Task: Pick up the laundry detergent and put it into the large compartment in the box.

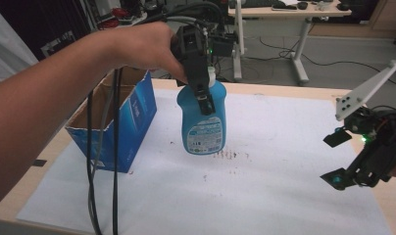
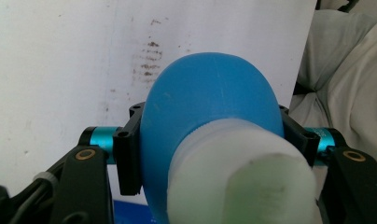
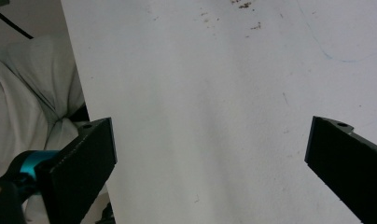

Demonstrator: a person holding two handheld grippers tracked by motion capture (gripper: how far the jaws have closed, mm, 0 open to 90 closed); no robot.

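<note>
A blue bottle (image 1: 203, 122) with a white cap and a pale label hangs upright above the white sheet, clear of the table. My left gripper (image 1: 204, 100) points down and is shut on the bottle's upper body. In the left gripper view the black pads press on both sides of the blue bottle (image 2: 210, 102), with its white cap (image 2: 242, 172) near the camera. My right gripper (image 1: 336, 159) hovers at the table's right side, open with nothing between its jaws. The right gripper view looks down along its spread fingers (image 3: 84, 163) at bare white sheet.
An open blue cardboard box (image 1: 122, 117) stands at the left of the table. A white sheet (image 1: 264, 196) with small brown stains covers the tabletop. Black cables (image 1: 102, 161) hang from my left gripper in front of the box. Desks stand beyond the far edge.
</note>
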